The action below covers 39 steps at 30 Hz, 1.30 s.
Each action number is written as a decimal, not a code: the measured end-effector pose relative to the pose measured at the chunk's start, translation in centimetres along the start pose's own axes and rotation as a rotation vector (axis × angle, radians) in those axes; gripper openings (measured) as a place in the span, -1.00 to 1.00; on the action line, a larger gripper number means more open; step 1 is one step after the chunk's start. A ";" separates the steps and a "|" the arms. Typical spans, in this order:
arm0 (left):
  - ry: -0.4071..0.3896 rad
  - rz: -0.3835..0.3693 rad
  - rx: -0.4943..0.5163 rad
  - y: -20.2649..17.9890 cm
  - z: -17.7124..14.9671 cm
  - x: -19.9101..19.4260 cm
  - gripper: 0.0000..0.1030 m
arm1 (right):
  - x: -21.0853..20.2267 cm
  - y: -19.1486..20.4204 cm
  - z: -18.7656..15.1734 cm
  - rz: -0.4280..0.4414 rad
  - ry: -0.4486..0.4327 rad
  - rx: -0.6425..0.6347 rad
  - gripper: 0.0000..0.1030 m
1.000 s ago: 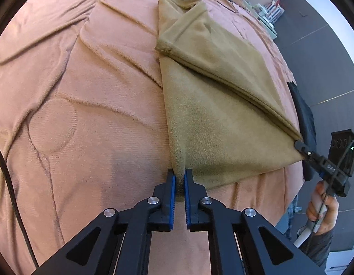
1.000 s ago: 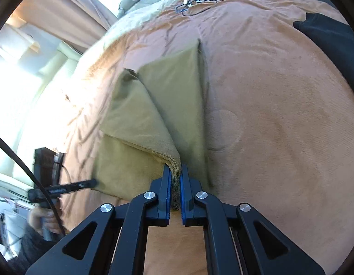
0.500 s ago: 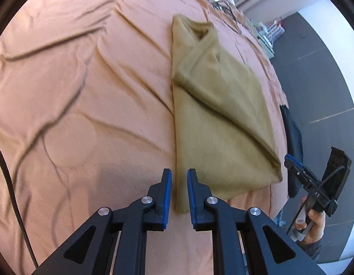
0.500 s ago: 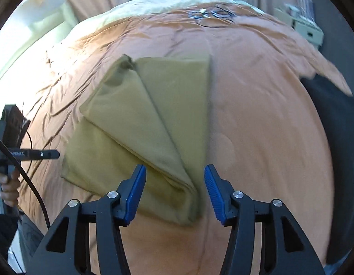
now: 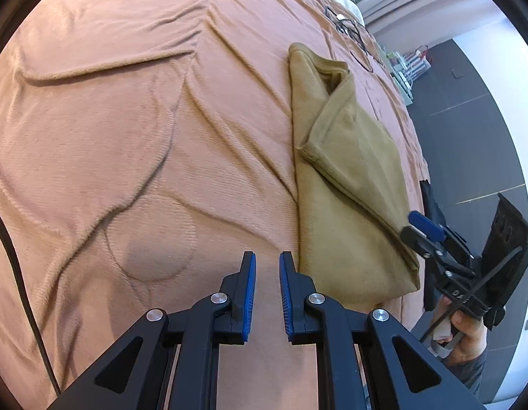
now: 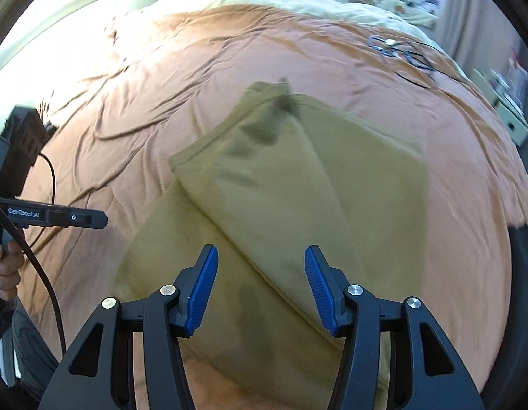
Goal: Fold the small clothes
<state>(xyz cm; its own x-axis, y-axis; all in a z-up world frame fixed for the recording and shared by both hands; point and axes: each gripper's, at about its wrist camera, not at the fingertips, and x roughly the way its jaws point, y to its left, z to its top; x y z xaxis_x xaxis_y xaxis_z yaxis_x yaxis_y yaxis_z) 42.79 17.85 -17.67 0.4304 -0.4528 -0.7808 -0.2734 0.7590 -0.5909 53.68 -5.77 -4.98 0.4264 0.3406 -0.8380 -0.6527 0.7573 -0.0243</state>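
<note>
Folded olive top (image 6: 298, 205) on orange blanket (image 5: 127, 136), cables (image 6: 404, 53) beyond, both tools empty

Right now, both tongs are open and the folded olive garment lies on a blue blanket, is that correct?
Not quite: the blanket is orange-brown, not blue, as the left wrist view shows. The left tongs and right tongs are open, and the folded olive garment lies on it.

A: Item one, the olive garment (image 6: 298, 184) ahead of the right gripper (image 6: 260, 287)?
B: Soft matt cloth, fine short nap, hemmed edge.
A: The blanket (image 5: 127, 136) under the left gripper (image 5: 265, 292)?
B: Orange-brown fleece, matt, ribbed texture, stitched quilting lines, creased.
A: The fingers (image 5: 248, 290)?
B: Matt black plastic, ridged blue pads, shiny metal screws.
</note>
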 end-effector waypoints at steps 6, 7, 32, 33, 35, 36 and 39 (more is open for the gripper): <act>-0.010 -0.013 -0.008 1.0 0.3 -0.8 -0.71 | 4.2 2.3 2.5 -0.029 0.076 -0.107 -0.01; -0.013 -0.014 -0.010 1.1 0.3 -1.0 -0.71 | 4.8 2.5 2.7 -0.037 0.086 -0.117 -0.01; 0.001 0.089 0.078 -2.4 4.0 0.1 -0.71 | 4.8 -8.1 5.7 -0.040 -0.066 0.169 -0.80; 0.001 0.086 0.078 -2.5 4.1 0.3 -0.71 | 4.7 -8.9 5.5 -0.039 -0.067 0.184 -0.81; 0.006 0.086 0.082 -2.9 4.5 0.8 -0.71 | 5.0 -10.0 5.3 -0.030 -0.066 0.213 -0.80; 0.009 0.099 0.090 -3.0 4.7 1.1 -0.71 | 5.2 -10.5 5.2 -0.023 -0.066 0.230 -0.80; 0.021 0.128 0.116 -3.6 5.3 2.0 -0.71 | 6.0 -12.5 4.7 -0.011 -0.063 0.279 -0.80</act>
<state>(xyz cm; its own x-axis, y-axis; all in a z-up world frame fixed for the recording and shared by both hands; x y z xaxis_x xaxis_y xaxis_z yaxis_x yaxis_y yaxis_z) 49.21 16.67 -16.06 0.3804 -0.3579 -0.8528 -0.2229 0.8594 -0.4601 67.35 -10.63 -7.18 0.4768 0.3586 -0.8025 -0.4535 0.8824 0.1249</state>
